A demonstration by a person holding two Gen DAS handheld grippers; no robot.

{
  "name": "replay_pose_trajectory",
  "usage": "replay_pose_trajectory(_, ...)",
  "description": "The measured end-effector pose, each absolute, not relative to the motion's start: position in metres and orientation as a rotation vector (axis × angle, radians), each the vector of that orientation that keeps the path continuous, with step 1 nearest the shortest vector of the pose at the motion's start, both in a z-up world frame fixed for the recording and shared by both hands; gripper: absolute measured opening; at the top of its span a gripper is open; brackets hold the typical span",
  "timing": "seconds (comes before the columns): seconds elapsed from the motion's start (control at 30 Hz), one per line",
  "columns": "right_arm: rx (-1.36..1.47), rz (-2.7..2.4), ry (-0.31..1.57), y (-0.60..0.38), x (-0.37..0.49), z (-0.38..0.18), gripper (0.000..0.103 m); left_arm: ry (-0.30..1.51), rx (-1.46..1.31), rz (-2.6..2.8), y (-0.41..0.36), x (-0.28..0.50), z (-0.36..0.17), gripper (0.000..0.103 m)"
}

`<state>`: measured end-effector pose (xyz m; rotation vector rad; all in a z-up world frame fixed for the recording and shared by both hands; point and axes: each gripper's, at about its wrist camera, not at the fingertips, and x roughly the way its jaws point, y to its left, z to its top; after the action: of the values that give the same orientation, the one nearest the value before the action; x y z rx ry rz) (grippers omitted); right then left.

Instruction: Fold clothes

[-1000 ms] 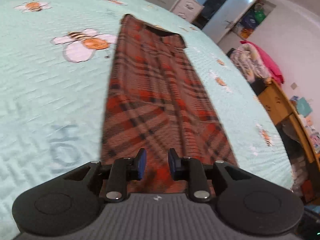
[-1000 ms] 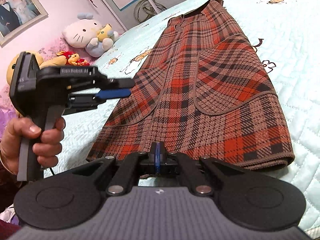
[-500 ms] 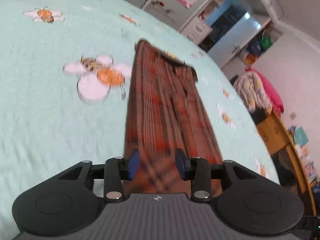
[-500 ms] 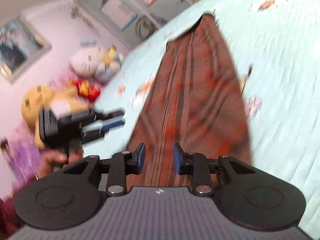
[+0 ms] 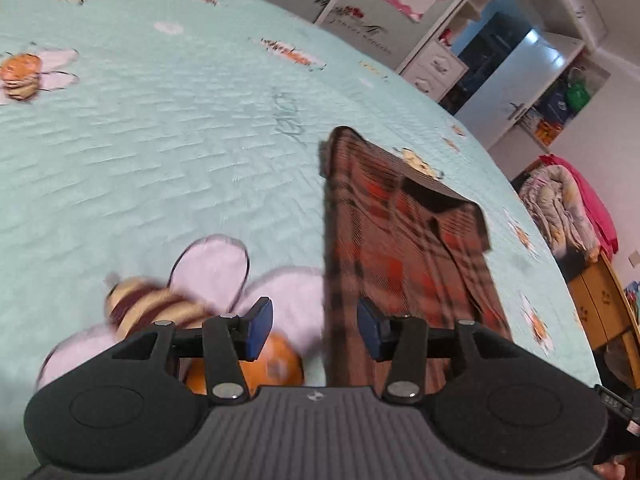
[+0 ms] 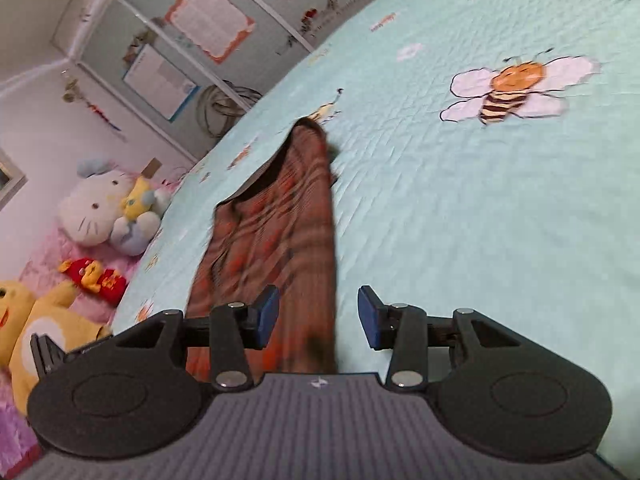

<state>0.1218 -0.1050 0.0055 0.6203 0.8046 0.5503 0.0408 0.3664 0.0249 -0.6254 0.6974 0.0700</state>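
A red and brown plaid garment (image 5: 404,248) lies flat and long on the mint bedspread (image 5: 160,140). In the left wrist view my left gripper (image 5: 316,334) is open and empty over the garment's left long edge, about midway along. In the right wrist view the garment (image 6: 280,240) runs away from me, and my right gripper (image 6: 316,318) is open and empty over its right long edge. The garment's far end with a dark opening shows in both views. Its near end is hidden under the grippers.
The bedspread has large bee prints (image 6: 512,88). Plush toys (image 6: 104,208) sit at the head of the bed on the left in the right wrist view. A wooden chair and piled clothes (image 5: 568,208) stand past the bed's right edge. Cupboards line the far wall.
Both grippers opened wide; the right one was shut a second ago. Both moved forward along the garment from its near hem toward the far end, each over one long edge.
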Motion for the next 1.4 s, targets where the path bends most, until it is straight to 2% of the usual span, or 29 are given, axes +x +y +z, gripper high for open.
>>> replay_pose_trajectory(0.23, 0.691, 0.608, 0.794, -0.079, 0.200, -0.018, 0.045, 0.637, -0.640, 0.044, 0.383, 0.101, 0.015, 0.055)
replay_pose_trajectory(0.4, 0.783, 0.636, 0.768, -0.064, 0.250, -0.028, 0.045, 0.625, -0.628, 0.010, 0.384, 0.137, 0.014, 0.056)
replay_pose_trajectory(0.53, 0.714, 0.655, 0.741, -0.043, 0.275, -0.026, 0.044, 0.620, -0.624, -0.040, 0.386, 0.162, 0.011, 0.062)
replay_pose_trajectory(0.8, 0.638, 0.727, 0.733, -0.027, 0.302, -0.027, 0.044, 0.611, -0.617, -0.060, 0.387, 0.193, 0.011, 0.064)
replay_pose_trajectory(0.9, 0.602, 0.734, 0.748, -0.021, 0.306, -0.024, 0.036, 0.625, -0.579, -0.044, 0.380, 0.200, 0.015, 0.063)
replay_pose_trajectory(1.03, 0.621, 0.711, 0.769, -0.025, 0.308, -0.027, 0.020, 0.641, -0.512, -0.019, 0.369, 0.203, 0.019, 0.062)
replay_pose_trajectory(1.07, 0.625, 0.705, 0.772, -0.026, 0.308, -0.028, 0.019, 0.642, -0.495, -0.016, 0.367, 0.204, 0.019, 0.062)
replay_pose_trajectory(1.23, 0.653, 0.709, 0.760, -0.027, 0.307, -0.031, 0.019, 0.616, -0.474, -0.003, 0.365, 0.192, 0.015, 0.065)
replay_pose_trajectory(1.4, 0.687, 0.702, 0.759, -0.045, 0.287, -0.031, 0.021, 0.600, -0.530, -0.012, 0.365, 0.116, 0.012, 0.065)
